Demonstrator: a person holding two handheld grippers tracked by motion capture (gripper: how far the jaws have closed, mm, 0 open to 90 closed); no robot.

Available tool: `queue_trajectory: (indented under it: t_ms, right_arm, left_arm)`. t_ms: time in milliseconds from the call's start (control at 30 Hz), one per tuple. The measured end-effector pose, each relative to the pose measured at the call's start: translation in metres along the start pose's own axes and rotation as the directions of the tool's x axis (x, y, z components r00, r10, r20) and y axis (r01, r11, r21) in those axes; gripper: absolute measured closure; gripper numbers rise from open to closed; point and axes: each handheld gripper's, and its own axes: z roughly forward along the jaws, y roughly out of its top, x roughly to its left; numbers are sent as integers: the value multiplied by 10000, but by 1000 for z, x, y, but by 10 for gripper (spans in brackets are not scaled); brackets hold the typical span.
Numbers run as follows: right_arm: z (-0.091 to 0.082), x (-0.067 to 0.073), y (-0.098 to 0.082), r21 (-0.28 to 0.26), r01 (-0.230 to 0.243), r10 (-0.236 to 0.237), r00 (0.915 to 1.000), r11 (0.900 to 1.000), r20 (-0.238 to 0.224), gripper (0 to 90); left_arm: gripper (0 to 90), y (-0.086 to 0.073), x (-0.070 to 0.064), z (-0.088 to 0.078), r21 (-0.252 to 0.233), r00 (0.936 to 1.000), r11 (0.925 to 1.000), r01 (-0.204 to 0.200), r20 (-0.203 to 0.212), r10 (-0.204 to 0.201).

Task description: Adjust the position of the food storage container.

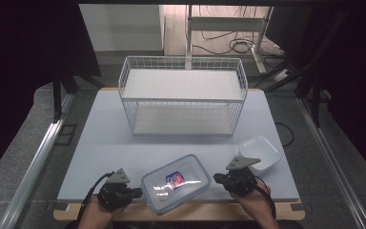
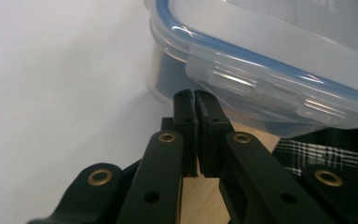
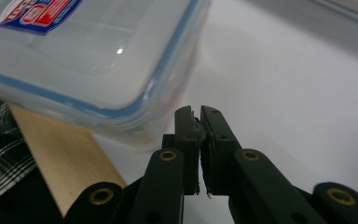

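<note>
While both grippers sit at the near edge of the desk (image 1: 100, 143), a clear plastic food container (image 1: 175, 182) with a blue-sealed lid lies between them, its near corner hanging slightly over the desk's front edge. The left gripper (image 1: 134, 192) is just beside the container's left end; in the left gripper view its fingers (image 2: 186, 121) are pressed together with nothing between them, their tips right under a clip flap of the lid (image 2: 261, 88), and whether they touch it I cannot tell. The right gripper (image 1: 218, 178) is near the container's right end. In the right gripper view its fingers (image 3: 213, 135) are likewise together and empty, standing just beside the rounded corner of the container (image 3: 98, 56), whose red-and-blue label (image 3: 37, 14) shows through the lid. Farther back on the desk stands a white wire basket (image 1: 183, 98) with two shelves, well apart from the container. A small white square dish (image 1: 261, 152) rests near the right edge of the desk, just behind the right gripper.
</note>
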Motion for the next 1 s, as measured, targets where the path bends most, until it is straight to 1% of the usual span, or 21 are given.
queue_trajectory:
  t_ms: [133,167,200,267,333,433,567,633,767,900,1000]
  right_arm:
    - [2,7,0,135,76,-73,9997,9999,-211,861]
    - [2,8,0,177,145,-144,9999,9997,-76,862]
    - [2,8,0,198,178,-177,9998,9996,-46,862]
    - [1,7,0,169,69,-68,9999,9998,-87,864]
    - [1,6,-1,187,-5,7,9999,9998,-113,866]
    - [2,6,-1,256,33,-33,10000,9997,-15,871]
    - [4,7,-3,475,100,-104,9999,9988,76,871]
    - [5,8,-3,565,164,-175,9997,9983,191,875]
    - [5,7,-4,590,109,-120,9997,9982,197,875]
    - [6,6,-4,626,55,-71,9997,9980,254,876]
    - [6,5,-5,670,55,-75,9996,9977,287,876]
  left_arm:
    - [883,4,2,4,11,9999,9999,140,96,-140]
    - [883,4,3,4,7,9997,9997,223,84,-224]
    - [884,5,4,5,-21,9996,9996,282,98,-281]
    - [886,8,5,7,-60,9992,9992,392,100,-391]
    - [889,11,7,9,-38,9992,9992,391,22,-391]
    - [896,17,8,12,-32,9990,9992,407,-172,-407]
    - [897,25,13,18,47,9992,9993,370,-137,-370]
    - [897,30,14,20,71,9988,9995,307,-372,-305]
    - [899,39,22,27,-29,9979,9989,477,-431,-477]
    - [900,49,29,34,-84,9969,9986,518,-593,-522]
    - [899,55,34,40,-219,9963,9980,599,-600,-611]
